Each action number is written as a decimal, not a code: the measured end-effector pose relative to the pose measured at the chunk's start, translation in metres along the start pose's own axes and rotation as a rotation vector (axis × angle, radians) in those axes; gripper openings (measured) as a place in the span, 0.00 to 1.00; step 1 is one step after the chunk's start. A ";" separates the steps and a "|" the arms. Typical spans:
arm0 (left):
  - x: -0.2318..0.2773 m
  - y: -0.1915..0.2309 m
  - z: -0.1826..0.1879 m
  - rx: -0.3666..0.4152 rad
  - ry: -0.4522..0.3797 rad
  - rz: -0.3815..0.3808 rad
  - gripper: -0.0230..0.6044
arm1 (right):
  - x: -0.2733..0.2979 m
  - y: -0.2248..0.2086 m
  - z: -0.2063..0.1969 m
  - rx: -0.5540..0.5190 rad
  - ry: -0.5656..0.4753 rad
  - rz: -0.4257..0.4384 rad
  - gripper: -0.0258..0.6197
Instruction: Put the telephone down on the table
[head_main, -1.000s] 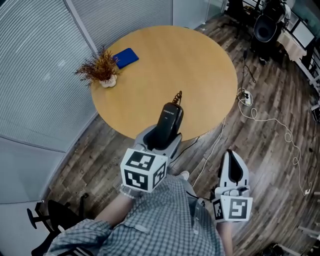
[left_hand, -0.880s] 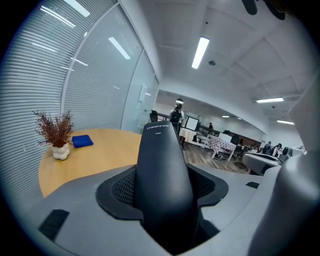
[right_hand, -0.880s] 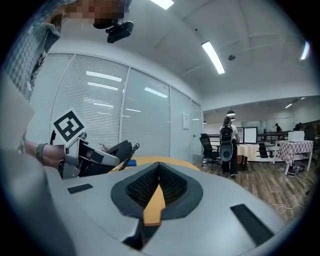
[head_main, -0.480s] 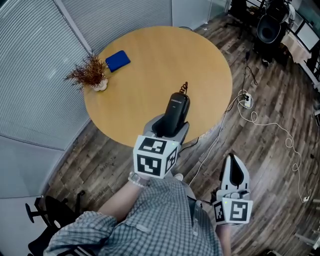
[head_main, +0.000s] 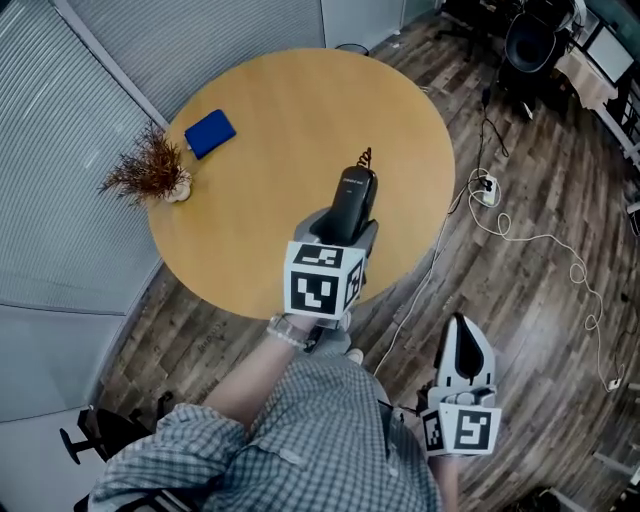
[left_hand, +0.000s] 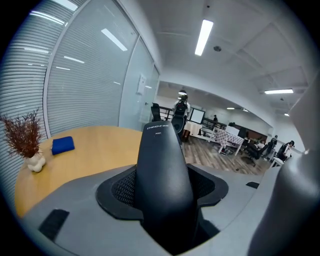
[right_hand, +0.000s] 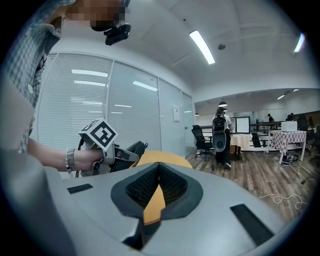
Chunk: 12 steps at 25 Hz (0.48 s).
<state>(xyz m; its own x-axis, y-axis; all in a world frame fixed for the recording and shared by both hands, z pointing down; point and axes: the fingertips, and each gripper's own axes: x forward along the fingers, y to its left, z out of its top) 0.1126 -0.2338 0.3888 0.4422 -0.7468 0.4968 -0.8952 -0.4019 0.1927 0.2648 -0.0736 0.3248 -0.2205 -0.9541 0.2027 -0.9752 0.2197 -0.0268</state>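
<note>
Over table (head_main: 280, 120) | left gripper (head_main: 342, 232) fingers clamp telephone (head_main: 356, 192), long axis forward along them | right gripper (head_main: 467, 345) fingers together

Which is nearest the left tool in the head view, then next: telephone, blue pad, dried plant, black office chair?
1. telephone: clamped in the left tool, above the table's near edge.
2. blue pad and dried plant: on the table's left side, too close to call.
3. black office chair: on the floor, upper right.

place: office | glass partitions (left_hand: 95, 80) | round meeting table (head_main: 290, 110) | swivel chairs (right_hand: 202, 137)
</note>
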 end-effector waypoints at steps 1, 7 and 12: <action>0.012 0.002 0.002 -0.002 0.006 0.000 0.48 | 0.005 -0.003 0.000 0.001 0.007 -0.004 0.05; 0.071 0.022 0.009 0.004 0.060 0.002 0.48 | 0.040 -0.007 0.000 0.006 0.044 -0.007 0.05; 0.124 0.048 0.011 0.014 0.108 0.024 0.48 | 0.069 -0.004 0.000 0.012 0.072 -0.004 0.05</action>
<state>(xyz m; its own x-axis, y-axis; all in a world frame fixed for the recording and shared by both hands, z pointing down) 0.1248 -0.3517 0.4504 0.4115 -0.6953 0.5893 -0.9041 -0.3928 0.1680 0.2538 -0.1407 0.3385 -0.2156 -0.9376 0.2729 -0.9762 0.2136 -0.0375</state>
